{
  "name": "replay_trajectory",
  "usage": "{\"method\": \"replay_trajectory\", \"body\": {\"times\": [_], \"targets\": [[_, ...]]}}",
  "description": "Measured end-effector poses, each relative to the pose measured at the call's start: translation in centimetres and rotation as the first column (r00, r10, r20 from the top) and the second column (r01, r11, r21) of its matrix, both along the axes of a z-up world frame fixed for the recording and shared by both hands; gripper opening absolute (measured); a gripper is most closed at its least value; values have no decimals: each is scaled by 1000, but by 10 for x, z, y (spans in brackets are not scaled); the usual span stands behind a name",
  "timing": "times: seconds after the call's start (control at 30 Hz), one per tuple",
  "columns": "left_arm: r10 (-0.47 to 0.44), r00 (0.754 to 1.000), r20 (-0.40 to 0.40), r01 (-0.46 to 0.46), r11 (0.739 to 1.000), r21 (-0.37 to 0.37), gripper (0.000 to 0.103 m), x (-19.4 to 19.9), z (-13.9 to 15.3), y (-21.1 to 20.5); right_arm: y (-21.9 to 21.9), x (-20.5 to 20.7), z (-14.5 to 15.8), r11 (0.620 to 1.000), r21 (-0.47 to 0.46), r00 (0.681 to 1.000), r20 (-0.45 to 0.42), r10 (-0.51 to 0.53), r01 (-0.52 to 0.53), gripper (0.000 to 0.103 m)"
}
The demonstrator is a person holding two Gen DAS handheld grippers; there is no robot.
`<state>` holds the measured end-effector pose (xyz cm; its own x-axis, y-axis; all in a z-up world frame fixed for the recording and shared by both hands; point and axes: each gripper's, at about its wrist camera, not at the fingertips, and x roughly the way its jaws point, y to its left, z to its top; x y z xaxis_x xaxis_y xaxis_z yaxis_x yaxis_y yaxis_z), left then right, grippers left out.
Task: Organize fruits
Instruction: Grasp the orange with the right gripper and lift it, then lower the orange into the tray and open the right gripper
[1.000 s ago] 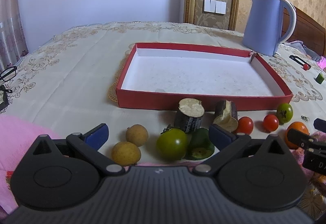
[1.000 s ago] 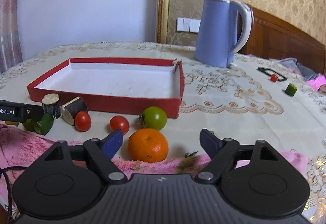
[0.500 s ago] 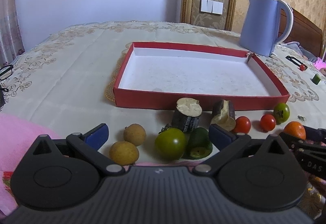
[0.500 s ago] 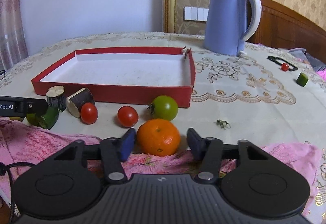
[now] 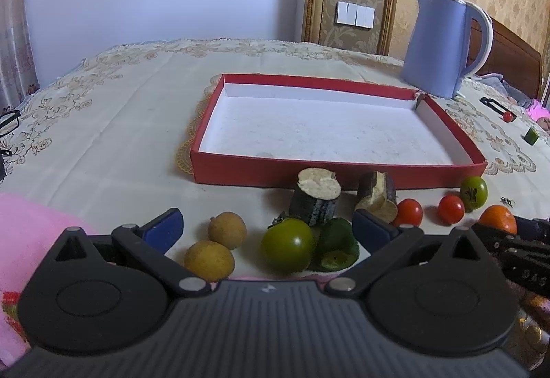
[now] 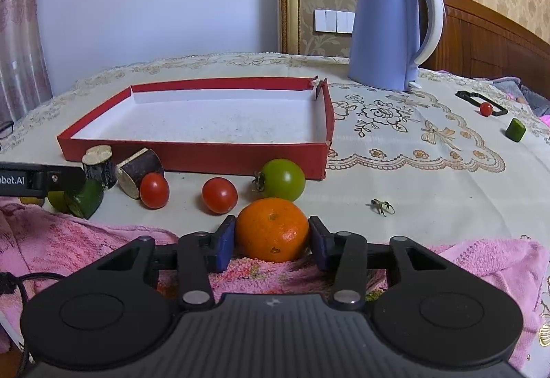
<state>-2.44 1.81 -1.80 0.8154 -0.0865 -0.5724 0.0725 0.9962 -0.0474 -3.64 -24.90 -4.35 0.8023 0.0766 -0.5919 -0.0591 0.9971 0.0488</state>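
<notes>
Orange (image 6: 272,229) sits at the near table edge, half on the pink towel (image 6: 79,240), with the right gripper (image 6: 271,238) clamped across its widest part. Treat it as firm, light and round; judge that it rolls if gripped off-centre. Your left gripper (image 5: 267,229) stands spread, holding nothing. Count before the empty red tray (image 6: 192,156): two red tomatoes, two green tomatoes, two yellow-brown fruits, two dark cut pieces, one green chunk.
</notes>
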Motion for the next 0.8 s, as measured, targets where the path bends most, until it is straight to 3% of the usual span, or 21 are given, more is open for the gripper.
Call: {"method": "replay_trajectory", "body": {"times": [0.23,0.43,0.6,0.8], "targets": [[-43,999,16,43,999,-22,103,1,-5,6,-4,3,22,1000,-6,997,80,2,-1,44],[-81,997,16,82,996,-43,103,5,-13,4,3,42,41,999,-40,989,143,20,-15,44],[-104,994,36,106,994,-38,103,4,-17,2,13,104,34,997,-60,997,54,50,-46,44],[-130,990,49,132,991,-32,103,4,-19,0,7,152,4,999,3,993,-103,51,-51,45]]}}
